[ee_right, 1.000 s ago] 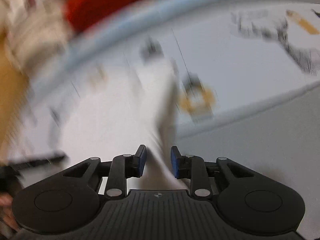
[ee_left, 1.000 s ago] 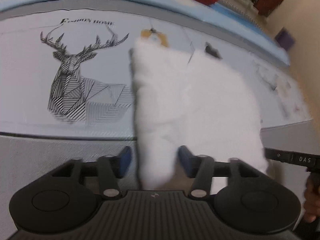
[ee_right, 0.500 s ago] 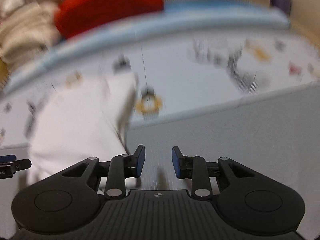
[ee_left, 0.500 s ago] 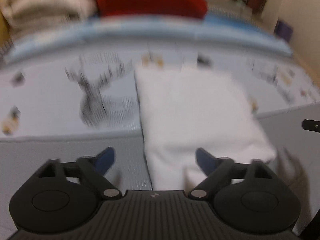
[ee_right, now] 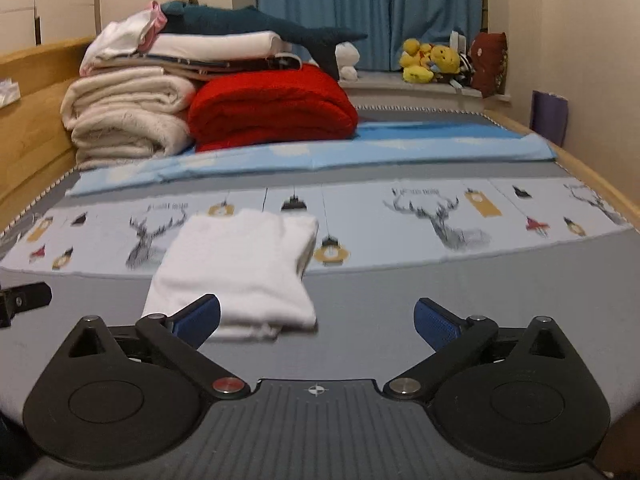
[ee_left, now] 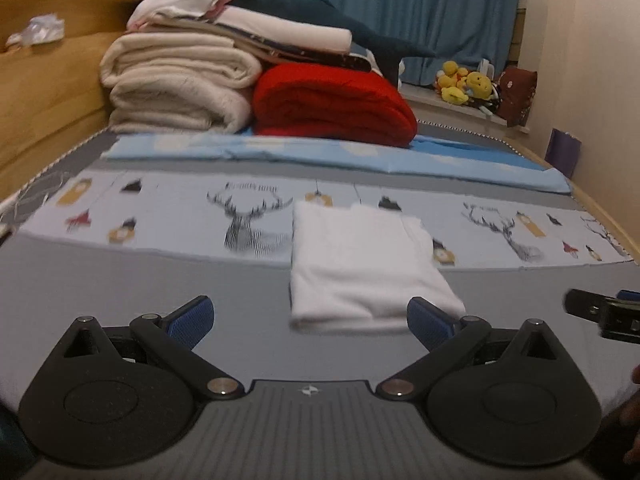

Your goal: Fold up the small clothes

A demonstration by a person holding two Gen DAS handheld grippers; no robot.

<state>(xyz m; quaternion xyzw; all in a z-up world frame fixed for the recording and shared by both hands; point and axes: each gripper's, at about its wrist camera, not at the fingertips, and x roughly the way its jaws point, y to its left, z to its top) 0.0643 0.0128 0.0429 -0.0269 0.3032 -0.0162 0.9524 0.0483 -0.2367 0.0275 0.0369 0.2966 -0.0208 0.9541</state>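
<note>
A small white garment (ee_left: pixel 360 264) lies folded into a neat rectangle on the grey bed sheet, partly over the deer-print strip. It also shows in the right wrist view (ee_right: pixel 240 268). My left gripper (ee_left: pixel 310 318) is open and empty, pulled back just in front of the garment's near edge. My right gripper (ee_right: pixel 318 318) is open and empty, with the garment ahead and to its left. The tip of the right gripper (ee_left: pixel 600 314) shows at the right edge of the left wrist view, and the left gripper's tip (ee_right: pixel 24 300) at the left edge of the right wrist view.
A stack of cream blankets (ee_left: pixel 176 84), a red blanket (ee_left: pixel 332 108) and folded clothes stands at the far end of the bed. A light blue cloth (ee_left: pixel 320 156) lies across it. A wooden bed frame (ee_left: pixel 44 92) is on the left, plush toys (ee_left: pixel 464 84) and a blue curtain behind.
Both grippers let go of the white garment, opened wide and drew back and up. The garment now lies flat and folded on the bed.
</note>
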